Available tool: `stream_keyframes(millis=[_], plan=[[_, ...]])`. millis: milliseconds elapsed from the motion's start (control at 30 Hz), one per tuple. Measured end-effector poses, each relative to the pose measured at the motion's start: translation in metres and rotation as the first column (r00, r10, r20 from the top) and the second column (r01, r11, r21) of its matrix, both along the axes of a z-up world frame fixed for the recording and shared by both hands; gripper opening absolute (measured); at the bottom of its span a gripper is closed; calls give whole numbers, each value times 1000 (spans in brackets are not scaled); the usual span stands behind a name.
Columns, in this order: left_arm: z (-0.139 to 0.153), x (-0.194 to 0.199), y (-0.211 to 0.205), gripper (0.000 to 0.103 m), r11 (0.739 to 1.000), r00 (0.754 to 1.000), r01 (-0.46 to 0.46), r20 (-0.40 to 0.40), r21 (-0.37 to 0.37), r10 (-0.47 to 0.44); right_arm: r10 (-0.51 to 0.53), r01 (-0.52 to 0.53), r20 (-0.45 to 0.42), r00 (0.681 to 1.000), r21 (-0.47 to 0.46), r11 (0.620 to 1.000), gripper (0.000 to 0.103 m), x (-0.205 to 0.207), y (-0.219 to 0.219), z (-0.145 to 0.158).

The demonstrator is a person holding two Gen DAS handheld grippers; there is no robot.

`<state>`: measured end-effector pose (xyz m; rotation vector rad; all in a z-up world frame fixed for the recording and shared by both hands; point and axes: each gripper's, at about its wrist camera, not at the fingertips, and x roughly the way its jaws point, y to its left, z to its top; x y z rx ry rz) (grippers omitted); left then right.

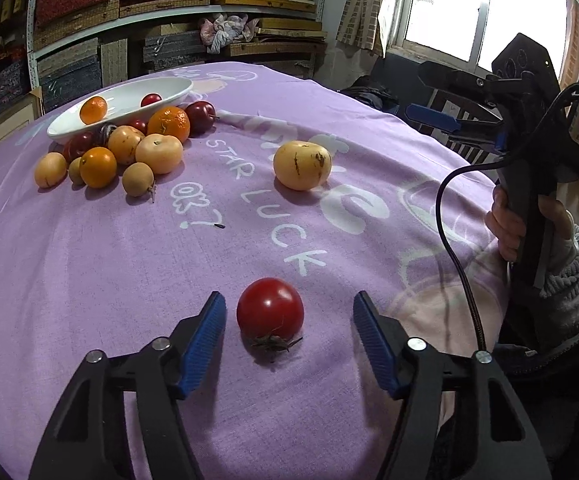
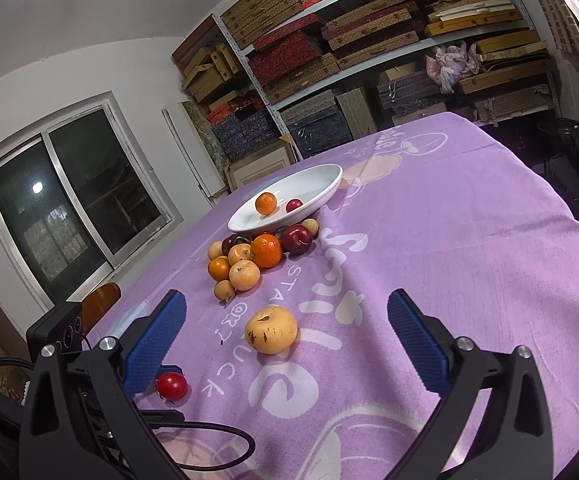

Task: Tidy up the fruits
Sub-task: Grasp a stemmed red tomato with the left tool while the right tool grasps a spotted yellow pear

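A red tomato (image 1: 270, 308) (image 2: 172, 386) lies on the purple cloth, stalk toward the camera. My left gripper (image 1: 289, 298) is open and straddles it, with a gap at each blue pad. A large yellow fruit (image 1: 302, 165) (image 2: 270, 330) lies alone mid-table. My right gripper (image 2: 286, 296) is open wide just short of that fruit, with nothing between its fingers. At the far side a white dish (image 1: 65, 128) (image 2: 329, 196) holds an orange (image 1: 93, 110) and a small red fruit (image 1: 150, 99). A heap of oranges, plums and yellow fruits (image 1: 157, 152) (image 2: 249, 260) rests against the dish's near rim.
The purple cloth (image 1: 129, 260) drops off at the table's right edge. A person's hand (image 1: 505, 224) grips the right tool, and its black cable (image 1: 449, 240) loops over the cloth. Shelves of boxes (image 2: 369, 40) stand behind the table. A wooden chair back (image 2: 101, 304) is at the left.
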<state>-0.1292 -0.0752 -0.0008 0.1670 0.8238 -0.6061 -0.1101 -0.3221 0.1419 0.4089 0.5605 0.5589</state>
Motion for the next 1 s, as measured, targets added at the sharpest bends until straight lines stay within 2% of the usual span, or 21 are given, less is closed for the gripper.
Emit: stream_keyframes(millis=[133, 200, 267, 367, 467, 533, 633, 767, 900, 1000], plan=[[0, 0, -1, 64, 1000, 1000, -1, 4, 9, 1, -3, 3, -10, 1000, 28, 1000, 99, 2, -5, -2], [0, 0, -1, 59, 1000, 1000, -6, 13, 23, 5, -5, 5, -13, 1000, 39, 999, 99, 2, -6, -2], [0, 0, 1, 49, 1000, 1000, -8, 17, 28, 8, -7, 7, -16, 1000, 46, 999, 99, 2, -7, -3], [0, 2, 6, 40, 1000, 1000, -17, 13, 19, 17, -7, 8, -17, 1000, 49, 999, 99, 2, -8, -4], [0, 0, 8, 33, 999, 999, -25, 23, 23, 24, -5, 6, -16, 1000, 46, 999, 99, 2, -8, -4], [0, -1, 10, 31, 1000, 999, -25, 23, 14, 25, -3, 3, -13, 1000, 37, 999, 99, 2, -6, -3], [0, -2, 10, 31, 1000, 999, -23, 32, 13, 23, 10, -10, -12, 1000, -9, 1000, 99, 3, 0, -3], [5, -5, 17, 31, 999, 998, -36, 51, -4, 36, 57, -57, -8, 998, -118, 991, 99, 3, 22, -2], [13, -2, 37, 31, 994, 993, -101, 62, -37, 103, 116, -117, -22, 993, -312, 943, 99, 3, 58, -3], [16, 0, 51, 31, 988, 987, -145, 63, -53, 148, 152, -156, -41, 988, -389, 908, 99, 7, 78, -5]])
